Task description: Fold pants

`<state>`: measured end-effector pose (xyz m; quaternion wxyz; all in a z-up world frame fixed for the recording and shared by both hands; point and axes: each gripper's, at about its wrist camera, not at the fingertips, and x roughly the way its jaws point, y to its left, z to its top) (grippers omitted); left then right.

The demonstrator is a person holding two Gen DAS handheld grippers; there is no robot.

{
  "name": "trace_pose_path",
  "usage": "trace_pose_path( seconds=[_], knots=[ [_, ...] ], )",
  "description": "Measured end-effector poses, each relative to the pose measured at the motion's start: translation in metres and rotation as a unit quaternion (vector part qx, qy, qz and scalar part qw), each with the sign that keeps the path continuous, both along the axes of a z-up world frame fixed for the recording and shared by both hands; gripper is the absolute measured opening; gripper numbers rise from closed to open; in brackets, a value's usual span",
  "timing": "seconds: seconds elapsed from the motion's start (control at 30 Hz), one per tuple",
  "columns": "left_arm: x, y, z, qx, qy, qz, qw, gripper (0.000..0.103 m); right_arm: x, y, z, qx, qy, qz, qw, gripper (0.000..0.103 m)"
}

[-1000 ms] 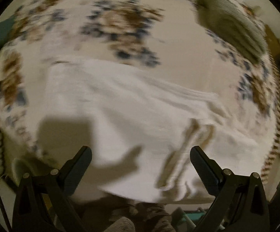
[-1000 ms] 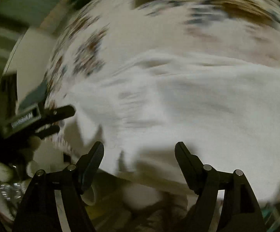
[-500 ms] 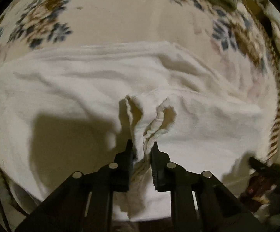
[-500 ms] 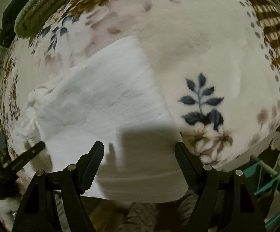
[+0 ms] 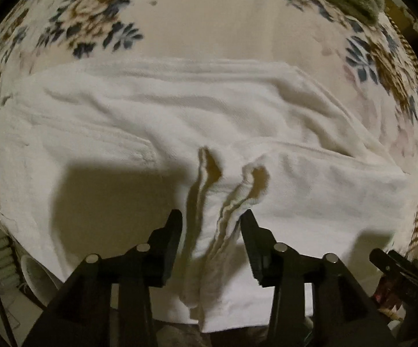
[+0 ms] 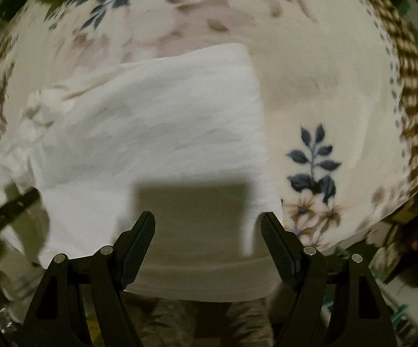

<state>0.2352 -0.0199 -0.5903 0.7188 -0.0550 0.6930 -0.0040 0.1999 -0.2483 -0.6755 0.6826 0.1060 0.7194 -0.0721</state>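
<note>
the white pants [image 5: 157,133] look soft, light and limp, a thick woven cotton that bunches readily; they lie spread on the floral blanket [image 5: 197,26] just ahead of both grippers; the left gripper [image 5: 211,225] stands part open, a pinched ridge of layered fabric standing loose between its jaws, touching neither as far as i can tell; the right gripper [image 6: 208,227] is wide apart and empty, over a flat, smooth folded end [image 6: 165,121]; best hold, i judge, is a stacked hem or folded edge, gripped deep so no layers slip out
</note>
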Motion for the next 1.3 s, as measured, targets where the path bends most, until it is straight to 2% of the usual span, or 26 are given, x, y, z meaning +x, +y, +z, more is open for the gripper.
trace_pose_path(
  seconds=[0.03, 0.07, 0.1, 0.23, 0.37, 0.47, 0.63, 0.73, 0.8, 0.9, 1.03, 1.2, 1.27, 1.3],
  knots=[
    [-0.001, -0.001, 0.002, 0.006, -0.001, -0.002, 1.0000, 0.056, 0.001, 0.006, 0.002, -0.022, 0.000, 0.008, 1.000, 0.086],
    [-0.003, -0.003, 0.006, 0.027, -0.005, -0.007, 0.9996, 0.082, 0.001, 0.010, 0.003, -0.032, -0.002, 0.011, 0.999, 0.087],
    [-0.004, -0.005, 0.012, 0.046, -0.020, -0.015, 0.9986, 0.093, 0.000, 0.013, 0.004, -0.041, -0.004, 0.014, 0.999, 0.089],
    [-0.008, -0.003, 0.030, 0.065, -0.038, -0.009, 0.9971, 0.093, 0.003, 0.036, 0.018, -0.079, -0.021, 0.023, 0.996, 0.094],
    [-0.015, 0.017, 0.053, 0.073, -0.058, 0.017, 0.9955, 0.095, 0.005, 0.053, 0.042, -0.106, -0.053, 0.037, 0.992, 0.097],
    [-0.019, 0.040, 0.069, 0.071, -0.067, 0.043, 0.9943, 0.099, 0.004, 0.059, 0.061, -0.105, -0.069, 0.045, 0.991, 0.097],
    [-0.035, 0.090, 0.079, 0.059, -0.074, 0.107, 0.9897, 0.100, 0.007, 0.073, 0.070, -0.085, -0.078, 0.046, 0.992, 0.098],
    [-0.049, 0.137, 0.076, 0.023, -0.085, 0.186, 0.9787, 0.100, 0.009, 0.086, 0.069, -0.033, -0.081, 0.034, 0.996, 0.098],
    [-0.059, 0.175, 0.063, 0.001, -0.091, 0.246, 0.9651, 0.100, 0.013, 0.097, 0.065, 0.014, -0.078, 0.025, 0.997, 0.098],
    [-0.068, 0.214, 0.037, -0.019, -0.083, 0.307, 0.9477, 0.098, 0.018, 0.119, 0.056, 0.041, -0.071, 0.026, 0.996, 0.098],
    [-0.079, 0.247, 0.005, -0.042, -0.066, 0.371, 0.9254, 0.098, 0.030, 0.151, 0.045, 0.047, -0.070, 0.050, 0.995, 0.098],
    [-0.084, 0.269, -0.036, -0.088, -0.045, 0.425, 0.8997, 0.085, 0.038, 0.182, 0.034, 0.051, -0.064, 0.077, 0.994, 0.098],
    [-0.083, 0.270, -0.040, -0.094, -0.052, 0.427, 0.8977, 0.082, 0.038, 0.190, 0.030, 0.051, -0.060, 0.086, 0.993, 0.098],
    [-0.082, 0.268, -0.037, -0.095, -0.063, 0.423, 0.8988, 0.067, 0.037, 0.192, 0.028, 0.051, -0.059, 0.089, 0.993, 0.098]
  ],
)
